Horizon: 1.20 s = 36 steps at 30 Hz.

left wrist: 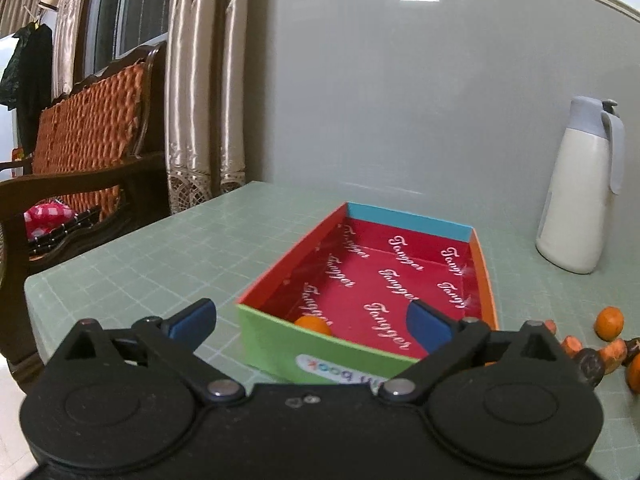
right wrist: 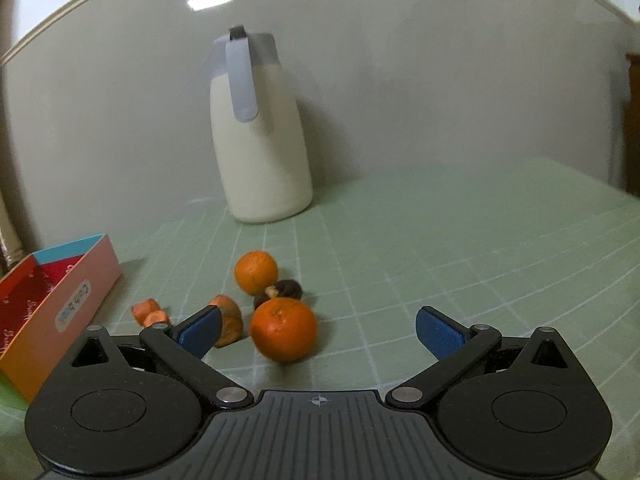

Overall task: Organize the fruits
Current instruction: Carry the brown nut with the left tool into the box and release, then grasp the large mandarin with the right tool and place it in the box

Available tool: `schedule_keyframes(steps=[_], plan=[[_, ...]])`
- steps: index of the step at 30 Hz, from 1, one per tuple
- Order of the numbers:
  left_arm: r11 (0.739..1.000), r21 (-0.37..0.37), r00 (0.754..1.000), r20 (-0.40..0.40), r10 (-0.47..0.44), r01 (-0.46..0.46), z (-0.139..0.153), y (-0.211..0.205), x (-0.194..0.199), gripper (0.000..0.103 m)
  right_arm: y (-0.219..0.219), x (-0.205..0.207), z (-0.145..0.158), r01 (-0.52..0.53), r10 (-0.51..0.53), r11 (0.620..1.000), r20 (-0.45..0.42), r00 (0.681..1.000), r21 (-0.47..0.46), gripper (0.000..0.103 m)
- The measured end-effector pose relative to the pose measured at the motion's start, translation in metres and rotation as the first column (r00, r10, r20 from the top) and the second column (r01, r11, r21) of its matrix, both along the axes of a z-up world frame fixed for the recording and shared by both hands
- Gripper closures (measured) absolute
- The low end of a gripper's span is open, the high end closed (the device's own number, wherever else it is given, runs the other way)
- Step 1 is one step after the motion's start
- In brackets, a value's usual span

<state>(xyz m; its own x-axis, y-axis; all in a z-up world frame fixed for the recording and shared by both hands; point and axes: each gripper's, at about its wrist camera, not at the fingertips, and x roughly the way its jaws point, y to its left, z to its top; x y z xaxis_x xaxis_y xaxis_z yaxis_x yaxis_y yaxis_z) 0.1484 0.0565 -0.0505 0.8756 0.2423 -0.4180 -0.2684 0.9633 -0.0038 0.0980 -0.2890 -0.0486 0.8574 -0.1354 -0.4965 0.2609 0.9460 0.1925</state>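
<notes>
Fruit is partly sorted: one orange (left wrist: 313,325) lies in the near corner of the box (left wrist: 320,350), just behind its green end wall. My left gripper (left wrist: 312,320) hangs over that end with its jaws spread wide and nothing between them. I judge that this drop is finished. My right gripper (right wrist: 318,330) is also wide open and empty, aimed down at the loose pile on the table (right wrist: 460,240) beside the box: a near orange (right wrist: 283,329) just ahead of its jaws, a far orange (right wrist: 256,272) behind, carrot pieces (right wrist: 150,312) and dark chestnuts (right wrist: 285,289) between them. Next I would centre the right jaws on the near orange, close gently, then carry it over the box wall.
</notes>
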Motion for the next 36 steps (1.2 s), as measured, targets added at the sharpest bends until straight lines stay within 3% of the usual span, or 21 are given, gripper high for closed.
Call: schedule_keyframes(steps=[3,5,6,17,18,19,20,28,32,36], plan=[[1.0,-0.001,1.0,-0.003,0.014,-0.014,0.0,0.007,-0.004,0.007,-0.004,0.004,-0.001,-0.001,0.002,0.999,-0.014,1.0,0.045,0.002],[1.0,-0.001,1.0,-0.007,0.029,-0.029,0.0,0.013,-0.006,0.006,-0.005,0.008,-0.002,-0.013,0.015,0.998,-0.028,0.999,0.06,0.029],[0.999,-0.004,0.999,-0.01,0.035,-0.035,0.0,0.016,-0.007,0.006,-0.006,0.011,-0.003,-0.024,0.028,0.997,-0.044,0.999,0.072,0.035],[0.996,0.013,0.996,-0.026,0.086,-0.086,-0.001,0.037,-0.016,0.006,-0.005,0.024,-0.005,-0.055,0.064,0.992,-0.076,0.995,0.115,0.039],[0.996,0.017,0.996,-0.025,0.089,-0.089,-0.001,0.037,-0.017,0.006,-0.005,0.025,-0.005,-0.058,0.068,0.991,-0.075,0.995,0.116,0.043],[0.996,0.022,0.996,-0.024,0.09,-0.09,-0.001,0.039,-0.018,0.006,-0.005,0.027,-0.006,-0.068,0.078,0.99,-0.078,0.994,0.121,0.058],[0.995,0.03,0.995,-0.022,0.094,-0.093,-0.001,0.039,-0.019,0.006,-0.005,0.028,-0.007,-0.072,0.082,0.99,-0.082,0.993,0.123,0.06],[0.991,0.051,0.992,-0.02,0.122,-0.121,0.0,0.05,-0.025,0.006,0.002,0.021,-0.004,-0.059,0.065,0.992,-0.049,0.997,0.107,0.061],[0.99,0.033,0.99,-0.024,0.139,-0.138,0.002,0.059,-0.029,0.006,0.011,0.011,0.011,-0.09,0.087,0.992,0.044,0.995,0.085,0.061],[0.988,0.017,0.988,-0.032,0.152,-0.152,0.003,0.065,-0.035,0.006,0.038,0.002,0.026,-0.198,0.188,0.979,0.146,0.971,0.057,0.061]])
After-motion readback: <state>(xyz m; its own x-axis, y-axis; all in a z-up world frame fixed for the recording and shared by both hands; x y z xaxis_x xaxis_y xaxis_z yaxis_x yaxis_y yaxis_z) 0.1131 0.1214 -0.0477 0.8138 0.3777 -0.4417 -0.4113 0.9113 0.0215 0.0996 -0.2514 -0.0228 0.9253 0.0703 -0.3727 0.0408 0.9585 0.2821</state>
